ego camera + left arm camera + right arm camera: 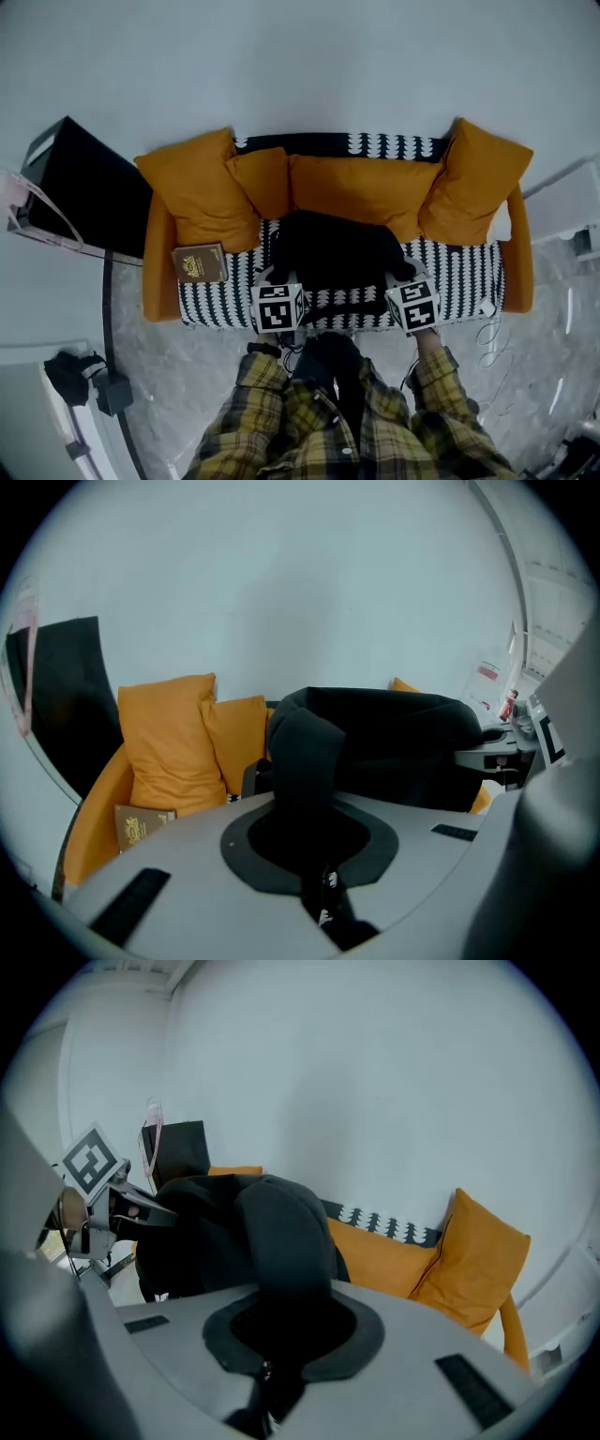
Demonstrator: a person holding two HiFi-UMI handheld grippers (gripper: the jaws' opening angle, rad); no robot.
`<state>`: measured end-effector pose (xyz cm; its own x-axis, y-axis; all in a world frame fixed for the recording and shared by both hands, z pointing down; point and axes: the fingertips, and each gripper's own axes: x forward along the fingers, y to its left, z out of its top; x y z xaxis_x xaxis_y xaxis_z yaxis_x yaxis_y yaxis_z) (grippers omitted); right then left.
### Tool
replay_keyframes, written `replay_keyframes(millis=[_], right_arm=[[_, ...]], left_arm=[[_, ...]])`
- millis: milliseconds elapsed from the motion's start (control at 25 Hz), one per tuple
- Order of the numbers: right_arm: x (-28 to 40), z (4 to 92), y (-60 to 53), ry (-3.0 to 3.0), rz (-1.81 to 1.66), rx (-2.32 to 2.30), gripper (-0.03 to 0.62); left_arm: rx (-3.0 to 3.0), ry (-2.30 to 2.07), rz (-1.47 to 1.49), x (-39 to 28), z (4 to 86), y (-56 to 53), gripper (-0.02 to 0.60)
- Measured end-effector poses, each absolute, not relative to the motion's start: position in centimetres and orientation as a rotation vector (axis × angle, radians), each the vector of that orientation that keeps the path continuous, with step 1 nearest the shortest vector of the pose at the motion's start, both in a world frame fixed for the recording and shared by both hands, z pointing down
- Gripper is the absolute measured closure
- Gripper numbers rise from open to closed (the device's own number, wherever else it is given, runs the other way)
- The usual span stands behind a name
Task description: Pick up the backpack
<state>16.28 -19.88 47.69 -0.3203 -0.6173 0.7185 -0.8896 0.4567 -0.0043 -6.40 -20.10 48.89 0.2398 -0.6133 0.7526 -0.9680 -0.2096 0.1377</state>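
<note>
The black backpack (335, 255) hangs in the air above the sofa seat, held from both sides. My left gripper (279, 298) is shut on the backpack's left shoulder strap (302, 761), which runs down between its jaws. My right gripper (411, 298) is shut on the right shoulder strap (281, 1241) in the same way. In the left gripper view the backpack's body (403, 742) fills the middle right; in the right gripper view the backpack's body (192, 1232) lies to the left, with the other gripper's marker cube (89, 1162) beyond it.
The sofa (469, 277) has a black-and-white patterned seat and orange sides, with several orange cushions (199, 187) along its back. A brown book (199, 263) lies on the seat's left end. A black bag (80, 187) stands left of the sofa.
</note>
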Motion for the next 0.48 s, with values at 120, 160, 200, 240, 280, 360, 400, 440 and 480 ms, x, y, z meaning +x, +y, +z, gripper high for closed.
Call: replay_keyframes(millis=[120,160,200,240,280,360,400,440,480], right_arm=[[16.2,45.3,-19.8,-2.08,0.528,1.285,0.549],[16.2,44.5,-19.9,-2.088,0.522,1.297,0.549],[16.2,43.7,-20.0,-2.095,0.511,1.307,0.549],[16.2,42.8,-20.0,-2.103,0.497,1.315,0.549],[16.1,42.0,-20.0,-2.113,0.483,1.322,0.549],[15.9,40.2,-20.0,-2.139,0.455,1.339,0.549],[15.8,39.2,-20.1,-2.154,0.441,1.349,0.549],[15.7,38.2,-20.1,-2.17,0.426,1.36,0.549],[15.7,37.3,-20.2,-2.185,0.412,1.37,0.549]], left_arm=[[1.965,-1.434,0.736,-6.5,46.4,-20.4,0.546],[1.984,-1.429,0.729,-6.5,45.6,-20.5,0.546],[2.001,-1.426,0.726,-6.5,44.8,-20.6,0.546],[2.019,-1.424,0.724,-6.6,44.0,-20.6,0.546],[2.034,-1.424,0.721,-6.6,43.2,-20.6,0.546],[2.059,-1.426,0.691,-6.8,41.6,-20.6,0.546],[2.071,-1.429,0.672,-6.8,40.7,-20.7,0.546],[2.084,-1.433,0.656,-6.9,39.9,-20.9,0.546],[2.098,-1.437,0.646,-6.9,39.1,-20.9,0.546]])
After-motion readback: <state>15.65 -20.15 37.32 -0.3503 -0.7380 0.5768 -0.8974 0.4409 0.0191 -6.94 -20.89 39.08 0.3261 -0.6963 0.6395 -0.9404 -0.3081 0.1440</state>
